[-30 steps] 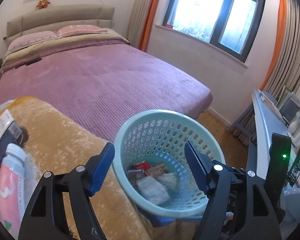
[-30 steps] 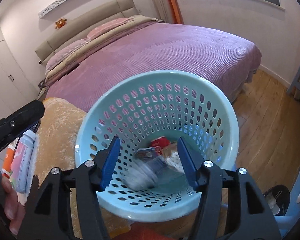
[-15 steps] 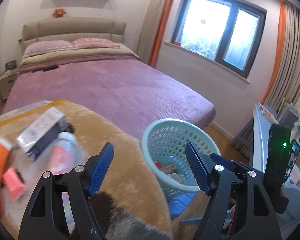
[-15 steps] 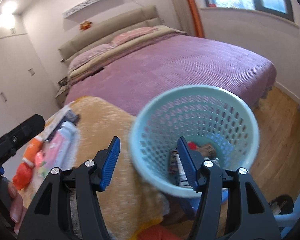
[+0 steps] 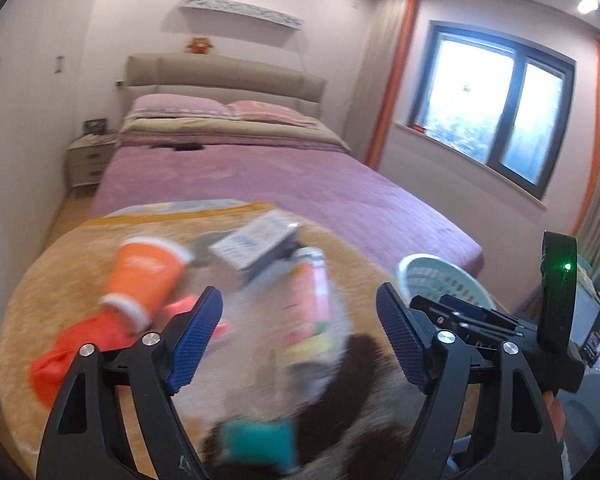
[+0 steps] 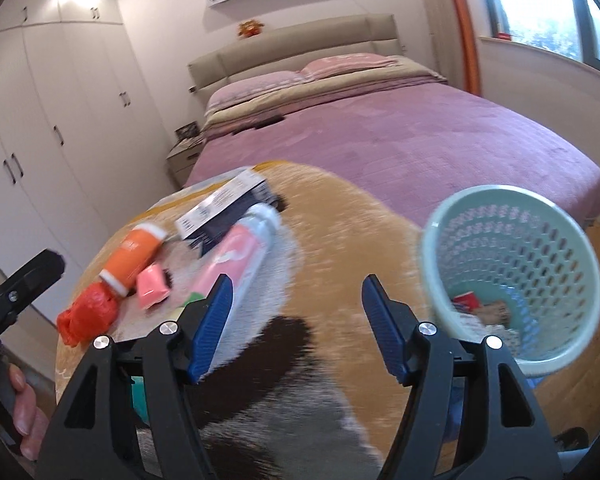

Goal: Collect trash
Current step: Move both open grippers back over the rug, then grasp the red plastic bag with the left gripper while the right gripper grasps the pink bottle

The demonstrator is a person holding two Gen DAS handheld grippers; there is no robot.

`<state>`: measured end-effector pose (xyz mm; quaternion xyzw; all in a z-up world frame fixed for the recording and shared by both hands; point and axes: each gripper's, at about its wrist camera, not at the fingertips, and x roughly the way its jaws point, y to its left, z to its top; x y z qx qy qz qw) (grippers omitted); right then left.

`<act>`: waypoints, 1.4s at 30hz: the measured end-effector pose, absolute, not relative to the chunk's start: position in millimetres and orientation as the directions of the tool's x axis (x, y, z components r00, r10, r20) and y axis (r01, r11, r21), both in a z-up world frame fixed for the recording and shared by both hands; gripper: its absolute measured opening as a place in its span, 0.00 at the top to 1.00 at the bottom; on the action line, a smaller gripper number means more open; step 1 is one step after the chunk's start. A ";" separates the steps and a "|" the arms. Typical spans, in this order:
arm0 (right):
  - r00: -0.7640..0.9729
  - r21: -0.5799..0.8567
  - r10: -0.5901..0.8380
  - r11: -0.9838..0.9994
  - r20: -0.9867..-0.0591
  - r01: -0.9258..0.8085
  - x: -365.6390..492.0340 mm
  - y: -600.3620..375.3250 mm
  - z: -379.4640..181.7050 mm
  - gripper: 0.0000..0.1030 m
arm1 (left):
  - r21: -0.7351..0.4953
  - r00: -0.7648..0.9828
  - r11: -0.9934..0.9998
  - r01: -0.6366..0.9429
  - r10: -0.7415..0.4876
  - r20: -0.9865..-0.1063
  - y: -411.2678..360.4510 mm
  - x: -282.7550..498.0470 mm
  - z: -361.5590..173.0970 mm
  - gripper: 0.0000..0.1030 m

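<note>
On the fuzzy tan blanket (image 6: 340,232) at the foot of the purple bed (image 6: 400,140), a cluster of trash lies together. An orange paper cup (image 6: 134,258) lies on its side at the blanket's left part, with a crumpled red plastic bag (image 6: 88,312) touching its rim end and a small pink packet (image 6: 152,290) just beside it. Toward the bed from these, a dark box with a white label (image 6: 224,210) rests against a pink-and-white tube (image 6: 236,258). A teal object (image 5: 258,444) near the blanket's closest edge is too blurred to name.

The mint-green perforated basket (image 6: 512,276) stands just off the blanket's right edge, holding a few wrappers and a red scrap.

The left gripper (image 5: 300,340) hovers over the blanket above the tube, jaws spread wide and empty. The right gripper (image 6: 296,330) hangs over the blanket between tube and basket, jaws likewise wide apart, holding nothing.
</note>
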<state>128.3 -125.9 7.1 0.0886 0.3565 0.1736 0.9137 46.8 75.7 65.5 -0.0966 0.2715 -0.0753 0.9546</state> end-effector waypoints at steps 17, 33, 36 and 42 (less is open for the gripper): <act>0.634 0.289 0.368 0.929 -0.680 -0.230 160.5 -38.4 -38.2 0.29 | -0.152 0.801 0.976 -0.158 0.037 -0.597 218.0 23.0 18.5 0.19; 0.585 0.263 0.344 0.939 -0.734 -0.223 174.8 -25.1 -51.8 0.29 | -0.221 0.719 0.971 -0.088 -0.091 -0.689 224.2 58.8 -24.9 0.13; 0.585 0.268 0.366 0.930 -0.724 -0.250 171.3 -24.1 -49.5 0.42 | -0.229 0.720 0.970 -0.076 -0.106 -0.686 213.8 60.3 -26.9 0.22; 0.579 0.217 0.371 0.922 -0.726 -0.319 157.4 -19.3 -45.1 0.51 | -0.249 0.728 0.968 -0.033 -0.148 -0.670 195.7 51.0 -26.2 0.51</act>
